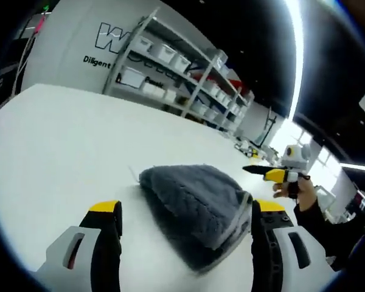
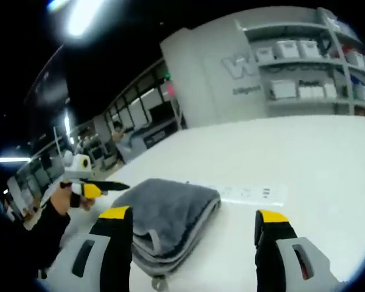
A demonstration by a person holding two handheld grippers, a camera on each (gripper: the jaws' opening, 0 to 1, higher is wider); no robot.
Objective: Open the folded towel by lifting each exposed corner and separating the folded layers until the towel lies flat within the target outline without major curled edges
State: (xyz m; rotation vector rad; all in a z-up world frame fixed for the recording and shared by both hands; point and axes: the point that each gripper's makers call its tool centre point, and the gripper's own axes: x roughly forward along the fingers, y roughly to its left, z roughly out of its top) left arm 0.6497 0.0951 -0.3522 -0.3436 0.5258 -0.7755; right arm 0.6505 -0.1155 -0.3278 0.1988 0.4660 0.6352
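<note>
A grey folded towel lies on the white table, its layered edge with pale trim facing the near side. My left gripper is open, its yellow-tipped jaws standing wide to either side of the towel's near part, with nothing held. The right gripper comes in from the right, held in a hand, off the towel's far right side. In the right gripper view the towel sits low and left, and my right gripper is open, its left jaw beside the stacked layers. The left gripper shows at the left.
A pale strip with small dark marks lies on the table just beyond the towel. Shelves with white bins stand behind the table against a lettered wall. A dark sleeve reaches in from the right.
</note>
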